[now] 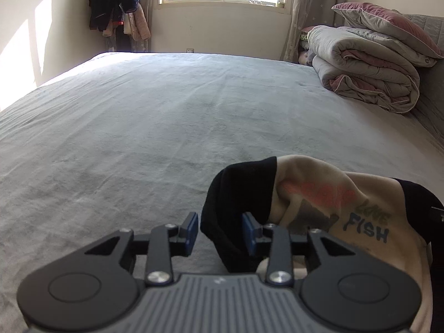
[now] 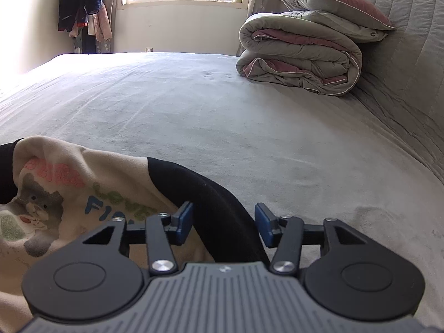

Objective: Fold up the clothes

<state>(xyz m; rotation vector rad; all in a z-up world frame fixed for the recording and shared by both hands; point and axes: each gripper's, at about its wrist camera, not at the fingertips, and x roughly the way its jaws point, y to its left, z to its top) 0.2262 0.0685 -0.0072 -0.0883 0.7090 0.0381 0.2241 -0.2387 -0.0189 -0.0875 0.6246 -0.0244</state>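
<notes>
Fabric: soft cream knit sweatshirt with black sleeves and a printed cat (image 1: 313,194), judged light and limp; it is expected to sag and slide on itself when lifted, not to hold any crease unaided.
Grip points: the black sleeve (image 2: 211,211) near its seam with the cream body is judged the best hold, and the outer edges of the body for a later fold; thick bunched folds are better avoided.
Look: a grey cat, pink lettering above it and blue and green lettering beside it are seen on the cream front; the body is rumpled and humped, not yet flat.
Place: the garment lies at the near edge of the grey bed cover (image 1: 166,116), with both sleeves towards the tools.
Left gripper (image 1: 220,229): jaws parted; a black sleeve fold stands between the blue pads (image 1: 251,233), unpressed.
Right gripper (image 2: 223,223): jaws parted; the other black sleeve runs between them, not clamped.
Far right corner: a rolled grey and pink quilt (image 2: 299,52) with a pillow (image 2: 333,2) on top, well apart from the garment.
</notes>
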